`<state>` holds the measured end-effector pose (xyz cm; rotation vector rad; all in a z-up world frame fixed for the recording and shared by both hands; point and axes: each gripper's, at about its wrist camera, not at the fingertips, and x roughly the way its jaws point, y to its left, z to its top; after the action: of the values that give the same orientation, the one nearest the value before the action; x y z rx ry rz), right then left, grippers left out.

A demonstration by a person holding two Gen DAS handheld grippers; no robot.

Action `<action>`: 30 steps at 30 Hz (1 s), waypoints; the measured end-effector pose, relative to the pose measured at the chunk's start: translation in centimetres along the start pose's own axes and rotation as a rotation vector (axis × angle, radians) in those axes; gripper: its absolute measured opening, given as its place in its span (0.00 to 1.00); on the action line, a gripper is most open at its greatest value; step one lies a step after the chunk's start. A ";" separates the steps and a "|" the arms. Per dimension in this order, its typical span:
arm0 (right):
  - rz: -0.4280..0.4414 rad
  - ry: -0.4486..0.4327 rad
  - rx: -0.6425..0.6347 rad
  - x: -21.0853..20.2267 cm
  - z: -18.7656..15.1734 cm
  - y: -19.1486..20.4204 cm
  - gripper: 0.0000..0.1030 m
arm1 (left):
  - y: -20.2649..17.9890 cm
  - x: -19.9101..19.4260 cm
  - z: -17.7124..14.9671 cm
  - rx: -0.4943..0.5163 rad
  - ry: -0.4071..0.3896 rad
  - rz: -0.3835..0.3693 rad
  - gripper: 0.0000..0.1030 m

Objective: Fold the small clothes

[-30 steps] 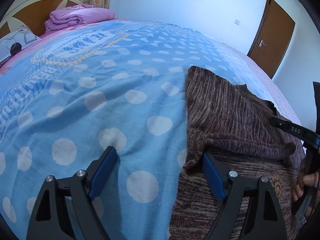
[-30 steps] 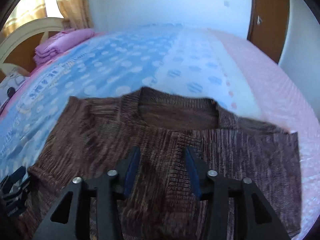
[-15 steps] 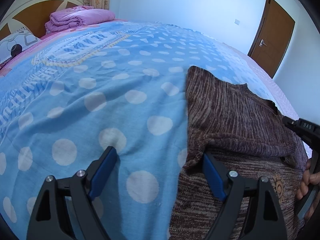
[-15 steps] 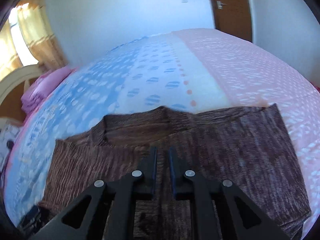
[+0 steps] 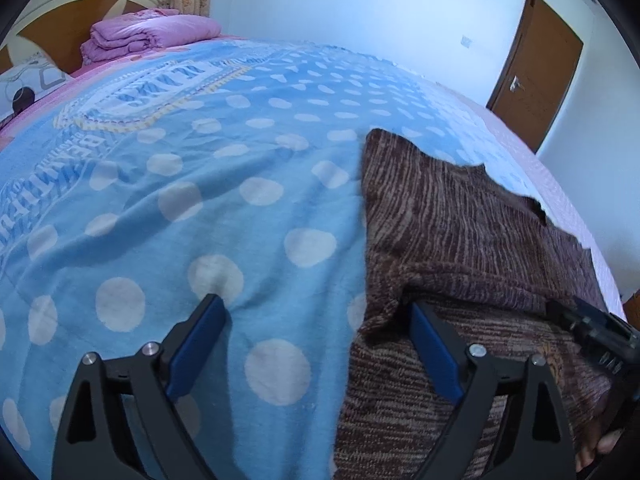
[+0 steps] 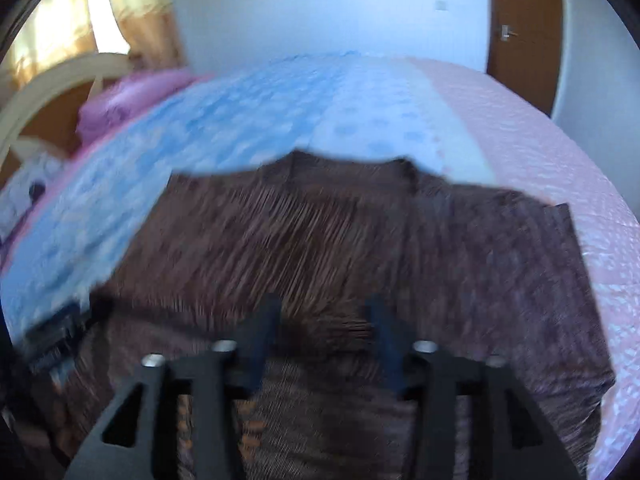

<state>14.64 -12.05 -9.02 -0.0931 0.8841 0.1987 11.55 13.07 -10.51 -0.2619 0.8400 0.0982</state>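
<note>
The brown knitted sweater (image 5: 460,240) lies folded on the blue dotted bedspread (image 5: 200,208). The left gripper (image 5: 316,344) gapes wide astride its edge; the right gripper (image 6: 324,320), jaws just opening, hangs empty above it.

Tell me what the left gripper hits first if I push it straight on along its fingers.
Most likely the blue dotted bedspread: the left gripper points down at it, jaws wide. Its right finger already sits at the brown sweater's folded edge, so that side may catch knit first.
</note>
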 end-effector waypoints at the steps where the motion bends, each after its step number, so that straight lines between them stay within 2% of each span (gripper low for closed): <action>1: -0.034 -0.003 -0.010 -0.2 -0.6 0.2 0.64 | -0.3 -0.1 -0.1 0.025 0.015 0.015 0.91; 5: -0.059 0.038 0.025 -2.0 -2.4 -0.9 0.65 | -0.1 -2.4 -1.7 0.094 0.028 0.055 0.92; 8: -0.050 0.056 0.118 -4.9 -5.0 -2.9 0.65 | 1.5 -4.7 -3.9 0.102 0.020 -0.019 0.92; 12: -0.015 -0.033 0.228 -10.8 -9.5 -4.7 0.65 | 3.6 -7.7 -5.8 0.131 -0.014 -0.075 0.92; 15: -0.014 -0.119 0.248 -14.7 -12.0 -4.9 0.65 | 5.4 -9.3 -6.5 0.107 -0.014 -0.175 0.92; 18: -0.016 -0.164 0.217 -16.6 -12.6 -4.3 0.61 | 6.5 -10.1 -7.2 0.085 0.000 -0.268 0.92; 20: -0.017 -0.171 0.189 -17.1 -12.3 -3.9 0.25 | 6.7 -10.5 -7.8 0.068 0.007 -0.307 0.92; 23: 0.031 -0.155 0.186 -16.0 -10.5 -3.3 0.23 | 6.1 -10.7 -8.7 0.083 0.013 -0.346 0.92; 27: 0.093 -0.155 0.159 -12.5 -5.1 -0.9 0.23 | 4.6 -11.1 -9.0 0.179 -0.003 -0.294 0.91; 30: 0.072 -0.139 0.143 -8.3 -0.6 0.6 0.23 | 4.1 -11.5 -8.2 0.189 -0.018 -0.291 0.91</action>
<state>8.94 -12.63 -2.98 0.0849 0.7611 0.2056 -2.80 15.06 -7.93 -0.2021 0.7800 -0.2494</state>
